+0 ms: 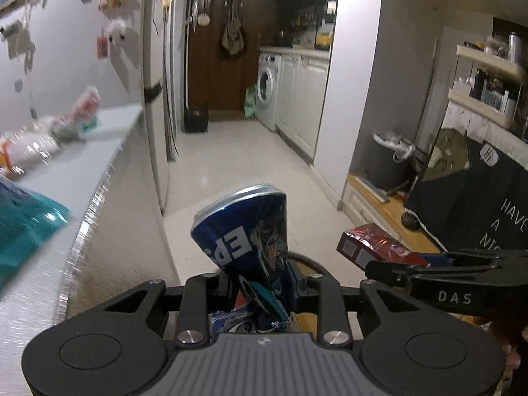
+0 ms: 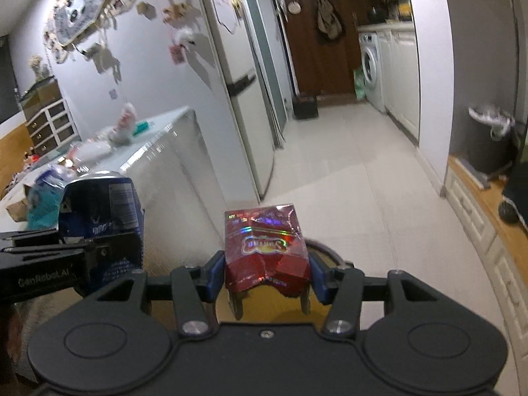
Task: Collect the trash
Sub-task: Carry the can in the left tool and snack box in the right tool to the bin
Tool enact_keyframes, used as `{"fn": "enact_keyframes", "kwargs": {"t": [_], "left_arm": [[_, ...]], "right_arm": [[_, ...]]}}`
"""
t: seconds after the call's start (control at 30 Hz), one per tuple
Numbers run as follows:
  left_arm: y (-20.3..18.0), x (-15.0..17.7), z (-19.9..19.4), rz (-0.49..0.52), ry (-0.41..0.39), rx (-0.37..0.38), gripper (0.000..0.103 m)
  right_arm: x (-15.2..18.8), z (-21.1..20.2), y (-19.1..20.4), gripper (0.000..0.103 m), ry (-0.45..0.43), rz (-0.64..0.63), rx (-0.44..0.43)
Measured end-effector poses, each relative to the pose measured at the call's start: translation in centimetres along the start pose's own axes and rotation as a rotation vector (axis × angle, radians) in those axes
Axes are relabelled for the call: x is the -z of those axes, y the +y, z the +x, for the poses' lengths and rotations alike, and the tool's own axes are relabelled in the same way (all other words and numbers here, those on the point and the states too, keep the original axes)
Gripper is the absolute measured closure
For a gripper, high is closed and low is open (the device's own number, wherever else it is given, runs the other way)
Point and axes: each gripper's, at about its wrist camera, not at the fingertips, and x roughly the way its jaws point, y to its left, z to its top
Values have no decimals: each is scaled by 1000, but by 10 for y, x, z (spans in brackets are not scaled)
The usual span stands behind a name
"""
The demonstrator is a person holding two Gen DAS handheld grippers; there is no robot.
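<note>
Crushed blue can: the left gripper is clamping it low on its flattened waist, rim tilting up and away. Red foil box: the right gripper is pinching it between blue pads at its dented base. Both are being carried side by side above the floor, beside the surface.

Handling note: by the look of it, both items are heading to the bin; keeping each grip closed and level until directly over the opening is advisable, releasing one at a time so neither bounces off the rim.

Dark bin, lined with a white bag, is standing ahead at right; its contents are not showing. More wrappers and a clear bottle are lying on the surface, uncollected.
</note>
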Motion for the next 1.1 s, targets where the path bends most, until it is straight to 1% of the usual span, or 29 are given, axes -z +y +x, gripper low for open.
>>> {"fn": "enact_keyframes", "kwargs": {"t": [0.33,0.67,0.8,0.93,1.0,1.1], "left_arm": [[0,14,72,-38,133,29,73],[8,41,142,-72,266,29,73],[15,50,165,-96,314,29,73],[23,54,181,-142,359,74,73],[24,56,188,-132,374,74,73],[24,58,200,-144,416,104,73]], "right_arm": [[22,63,-35,50,152,53,36],[29,128,-47,50,278,95,38],[28,155,-48,50,332,73,45],[24,175,-46,50,368,30,56],[22,183,-44,49,381,12,62],[18,198,-43,49,412,-10,69]]}}
